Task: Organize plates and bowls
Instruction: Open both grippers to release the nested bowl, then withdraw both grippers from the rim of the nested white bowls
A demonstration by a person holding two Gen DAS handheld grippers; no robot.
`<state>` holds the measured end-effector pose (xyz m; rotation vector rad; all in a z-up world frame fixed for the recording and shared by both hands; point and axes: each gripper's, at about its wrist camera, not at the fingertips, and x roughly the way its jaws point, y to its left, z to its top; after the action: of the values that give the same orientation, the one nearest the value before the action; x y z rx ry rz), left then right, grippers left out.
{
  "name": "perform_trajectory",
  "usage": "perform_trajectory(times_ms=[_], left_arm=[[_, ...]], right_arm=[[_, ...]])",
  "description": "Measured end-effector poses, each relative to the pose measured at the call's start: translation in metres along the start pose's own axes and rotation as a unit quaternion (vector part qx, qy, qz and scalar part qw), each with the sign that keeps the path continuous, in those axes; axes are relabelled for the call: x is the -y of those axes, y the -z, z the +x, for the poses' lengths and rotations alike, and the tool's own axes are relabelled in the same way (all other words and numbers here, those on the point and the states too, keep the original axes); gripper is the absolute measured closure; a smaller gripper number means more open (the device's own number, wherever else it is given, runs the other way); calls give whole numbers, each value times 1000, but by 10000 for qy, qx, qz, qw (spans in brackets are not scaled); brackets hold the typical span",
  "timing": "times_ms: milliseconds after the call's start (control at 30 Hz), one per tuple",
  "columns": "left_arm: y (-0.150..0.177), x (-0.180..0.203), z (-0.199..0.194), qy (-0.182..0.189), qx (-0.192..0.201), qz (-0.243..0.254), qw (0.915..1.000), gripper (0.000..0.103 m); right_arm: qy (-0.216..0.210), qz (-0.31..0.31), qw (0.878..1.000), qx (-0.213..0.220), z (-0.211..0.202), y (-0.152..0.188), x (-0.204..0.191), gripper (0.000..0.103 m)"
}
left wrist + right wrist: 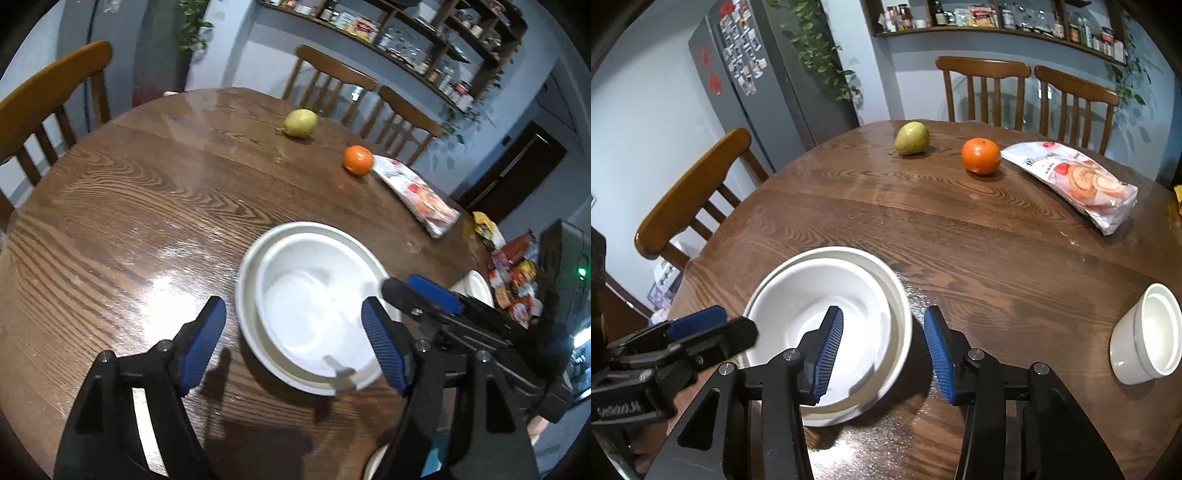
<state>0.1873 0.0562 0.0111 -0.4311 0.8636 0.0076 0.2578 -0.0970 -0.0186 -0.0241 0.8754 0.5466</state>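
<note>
On the round wooden table (pixel 960 236), a green pear (pixel 912 138) lies at twelve o'clock. An orange (pixel 981 155) sits just right of it, beside a snack packet (pixel 1075 181) at two o'clock. Wooden chairs (pixel 986 88) stand behind, a fridge (pixel 757 74) at ten o'clock.

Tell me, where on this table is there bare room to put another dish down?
The widest bare wood lies between the stacked white bowls and the pear and orange. Another patch sits between the bowls and the white cup. The far right edge, by the snack bag, is crowded.
</note>
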Motion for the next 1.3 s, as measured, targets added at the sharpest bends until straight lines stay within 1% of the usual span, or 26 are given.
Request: perform_trajectory(times_ms=[100,133,167,200,233,367,500,567,600,633,667,700,767,833,867,967,1033,1133,1300], left_arm=[[-2,-5,1,-313,108,-30,9994,28],[-2,-6,3,-407,97,-24,9991,28],[-3,-8,5,-478,79,-33,9988,28],[-4,-9,8,-543,42,-45,9985,28],[-3,-11,11,-584,-38,-51,9983,28],[-1,-14,22,-569,-317,10,9979,29],[3,-8,27,-524,-446,166,9975,31],[5,-6,30,-466,-516,241,9973,40],[7,-4,31,-404,-574,278,9971,42],[8,-3,32,-351,-613,305,9970,46],[8,-3,33,-326,-636,326,9969,49],[9,-1,34,-314,-654,347,9968,50],[12,3,36,-316,-645,388,9967,53],[15,7,36,-293,-620,494,9964,54],[15,10,38,-281,-607,505,9965,56],[19,17,40,-286,-565,617,9961,55],[21,23,42,-304,-515,691,9958,55],[24,27,45,-127,-563,735,9956,55],[26,32,47,-27,-571,747,9956,55]], right_arm=[[-10,130,9999,-110,4,0,5,55],[-24,168,9997,-179,7,1,7,54],[-29,187,9996,-227,9,1,7,49],[-44,202,9995,-253,10,2,7,47],[-71,221,9993,-289,11,2,7,47],[-121,292,9983,-485,18,5,9,47],[-143,381,9975,-581,23,6,12,47],[-232,429,9965,-676,25,7,14,47],[-277,446,9962,-696,25,8,14,47],[-299,435,9963,-680,25,8,14,47],[-289,404,9967,-648,24,8,13,50],[-260,360,9970,-628,23,8,12,56],[-230,276,9975,-611,22,8,10,61],[-239,251,9975,-611,21,8,9,63],[-132,218,9978,-617,20,9,9,64],[128,120,9982,-576,19,8,8,65],[192,121,9981,-580,17,8,10,65],[368,79,9974,-622,14,6,14,65],[384,6,9969,-684,9,4,20,65]])
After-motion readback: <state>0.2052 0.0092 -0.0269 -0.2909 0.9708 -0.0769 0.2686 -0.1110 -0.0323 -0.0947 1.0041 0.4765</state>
